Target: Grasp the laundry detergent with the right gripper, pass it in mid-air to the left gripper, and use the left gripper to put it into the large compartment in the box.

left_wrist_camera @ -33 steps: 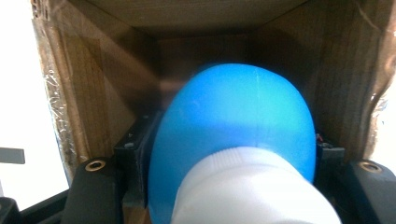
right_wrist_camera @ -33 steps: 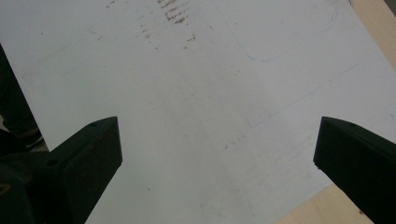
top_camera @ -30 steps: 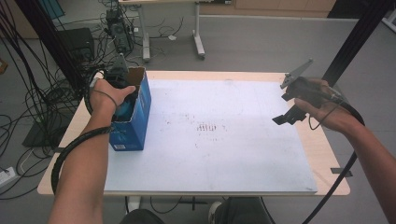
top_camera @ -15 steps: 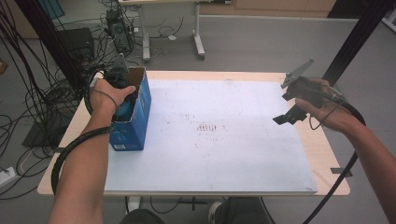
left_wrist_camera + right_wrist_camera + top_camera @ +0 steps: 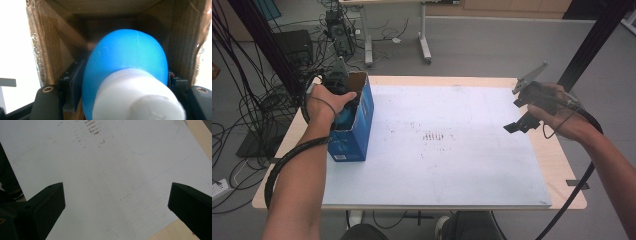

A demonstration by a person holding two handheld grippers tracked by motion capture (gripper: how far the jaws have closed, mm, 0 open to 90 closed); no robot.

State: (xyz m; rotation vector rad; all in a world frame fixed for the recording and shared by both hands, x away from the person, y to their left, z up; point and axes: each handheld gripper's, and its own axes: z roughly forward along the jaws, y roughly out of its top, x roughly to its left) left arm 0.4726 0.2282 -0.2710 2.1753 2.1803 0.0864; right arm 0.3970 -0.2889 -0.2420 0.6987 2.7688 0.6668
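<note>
A blue cardboard box (image 5: 358, 131) with its top flaps open stands at the table's left edge. My left gripper (image 5: 122, 82) reaches down into it, the hand on top. Between its jaws is a blue bottle (image 5: 126, 55) with a white cap (image 5: 136, 96), deep between the brown inner walls (image 5: 48, 47). The jaws have just been opening. A thin dark gap shows beside the bottle on the right, so the pads no longer press on it. A bit of the bottle (image 5: 344, 117) shows under the hand. My right gripper (image 5: 515, 113) hovers over the white mat's right side, open and empty (image 5: 116, 202).
A white mat (image 5: 437, 165) with faint brown smudges (image 5: 434, 136) covers most of the wooden table (image 5: 562, 165). Cables and dark equipment (image 5: 292, 45) crowd the floor at the left. A desk frame (image 5: 424, 40) stands behind the table.
</note>
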